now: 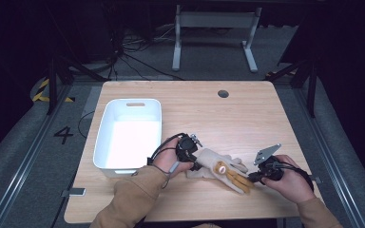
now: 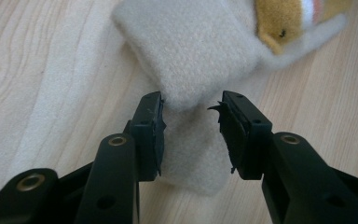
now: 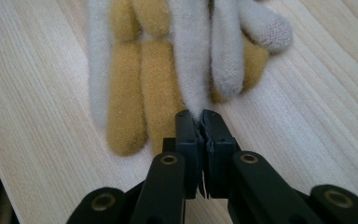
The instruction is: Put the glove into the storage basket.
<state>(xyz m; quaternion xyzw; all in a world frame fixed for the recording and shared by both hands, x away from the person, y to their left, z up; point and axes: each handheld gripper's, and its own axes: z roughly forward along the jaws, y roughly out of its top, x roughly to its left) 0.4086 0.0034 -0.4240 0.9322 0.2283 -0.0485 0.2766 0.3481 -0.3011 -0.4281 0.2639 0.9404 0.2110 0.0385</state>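
A pair of fleece gloves lies near the table's front edge, a cream glove (image 1: 211, 160) over a yellow one (image 1: 240, 181). My left gripper (image 1: 196, 164) is at the cuff end. In the left gripper view it (image 2: 191, 105) stands open, with the cream cuff (image 2: 191, 51) running between its jaws and brushing the left one. My right gripper (image 1: 253, 177) is at the finger end. In the right gripper view it (image 3: 200, 116) is shut on the tip of a cream glove finger (image 3: 190, 56), with yellow fingers (image 3: 126, 98) lying flat beside it.
A white bin (image 1: 128, 137) with nothing in it stands on the wooden table (image 1: 247, 118) to the left of the gloves, close to my left hand. A round cable hole (image 1: 223, 93) sits near the far edge. A metal frame (image 1: 214, 28) stands beyond the table.
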